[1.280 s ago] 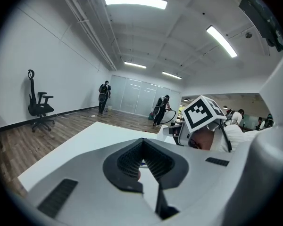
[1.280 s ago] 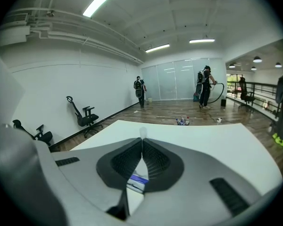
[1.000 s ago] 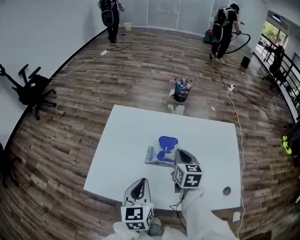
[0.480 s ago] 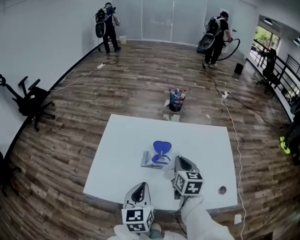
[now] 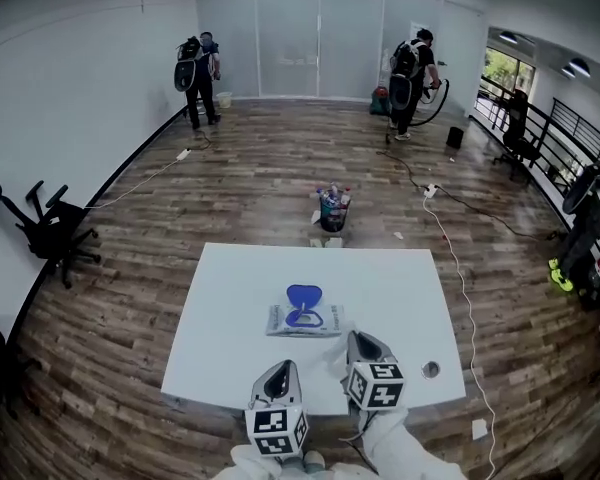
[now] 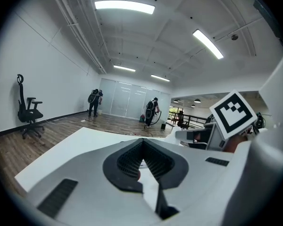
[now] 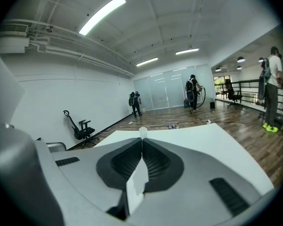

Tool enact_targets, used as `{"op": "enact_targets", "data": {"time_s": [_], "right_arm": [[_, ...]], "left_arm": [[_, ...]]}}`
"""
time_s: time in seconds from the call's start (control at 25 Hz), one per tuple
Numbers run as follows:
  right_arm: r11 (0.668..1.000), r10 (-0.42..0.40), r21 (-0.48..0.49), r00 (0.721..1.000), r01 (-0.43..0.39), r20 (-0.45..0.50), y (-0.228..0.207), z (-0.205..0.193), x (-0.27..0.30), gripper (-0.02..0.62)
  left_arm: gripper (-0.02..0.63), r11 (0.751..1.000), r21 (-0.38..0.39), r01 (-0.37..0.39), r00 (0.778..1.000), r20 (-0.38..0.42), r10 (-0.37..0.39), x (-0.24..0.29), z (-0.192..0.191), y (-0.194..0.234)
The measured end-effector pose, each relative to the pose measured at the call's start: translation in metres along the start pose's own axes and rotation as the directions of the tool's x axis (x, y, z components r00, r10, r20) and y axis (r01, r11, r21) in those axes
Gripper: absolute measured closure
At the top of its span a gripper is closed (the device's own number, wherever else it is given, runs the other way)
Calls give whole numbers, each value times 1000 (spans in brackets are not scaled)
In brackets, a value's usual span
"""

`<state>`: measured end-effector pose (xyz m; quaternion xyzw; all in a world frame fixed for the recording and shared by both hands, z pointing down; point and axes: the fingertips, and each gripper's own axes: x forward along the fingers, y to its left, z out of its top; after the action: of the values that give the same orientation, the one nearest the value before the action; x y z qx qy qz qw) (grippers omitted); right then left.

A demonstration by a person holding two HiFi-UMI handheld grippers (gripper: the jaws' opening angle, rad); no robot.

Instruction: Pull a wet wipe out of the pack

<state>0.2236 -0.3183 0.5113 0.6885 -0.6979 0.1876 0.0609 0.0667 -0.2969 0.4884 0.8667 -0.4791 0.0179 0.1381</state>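
The wet wipe pack (image 5: 302, 319) lies flat in the middle of the white table (image 5: 230, 298), its blue lid (image 5: 303, 295) flipped open toward the far side. My right gripper (image 5: 358, 337) hovers near the table's front edge, just right of the pack and apart from it. It is shut on a white wet wipe (image 7: 142, 132), whose tip pokes out past the jaw tips while the rest hangs down between the jaws. My left gripper (image 5: 278, 369) is over the front edge, shut, with nothing seen in it.
A round cable hole (image 5: 431, 369) sits at the table's near right corner. Beyond the far edge a bucket of bottles (image 5: 330, 208) stands on the wood floor. An office chair (image 5: 42, 226) is at the left, a cable (image 5: 458, 268) runs along the right, and two people vacuum far back.
My right gripper has drawn back from the pack toward the near edge, bringing the wipe with it. The head view has tilted up; the left gripper stays by the edge.
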Motion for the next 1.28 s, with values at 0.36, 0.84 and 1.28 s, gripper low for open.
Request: {"op": "enact_targets", "data": {"time_s": [0.36,0.84,1.28], "right_arm": [[999,-41,35,999,41,-16,-22,-32,-42,580],[999,-6,-39,1000,6,-7,-5,-26,-40,583],[1000,-7,-4,1000,7,-9,-5,-26,-34,583]], "left_arm": [[606,999,23,46,998,-38,-45,14,-12,-28],[606,996,52,69,997,-35,-67,24,-7,-39],[606,994,77,74,997,-39,-71,27,-7,-34]]}}
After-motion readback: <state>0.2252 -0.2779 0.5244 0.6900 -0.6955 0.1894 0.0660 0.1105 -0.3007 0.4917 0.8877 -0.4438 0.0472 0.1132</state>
